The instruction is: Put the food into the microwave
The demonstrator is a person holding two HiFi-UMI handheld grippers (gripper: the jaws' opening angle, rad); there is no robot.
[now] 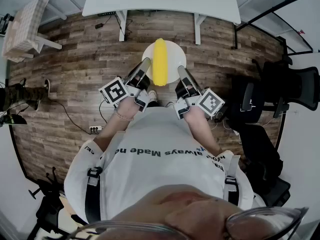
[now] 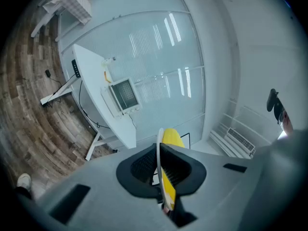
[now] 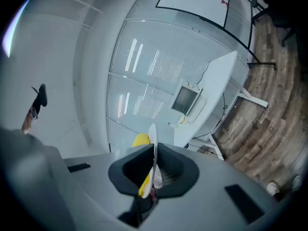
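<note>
Left gripper and right gripper are each clamped flat on opposite rims of a thin, smooth white round plate, seen edge-on between the jaws in both gripper views. The long, glossy yellow food lies along the plate's centre, its axis pointing away, equally near both grippers. Farther ahead, the boxy microwave stands on a white table at the top of the frame.
</note>
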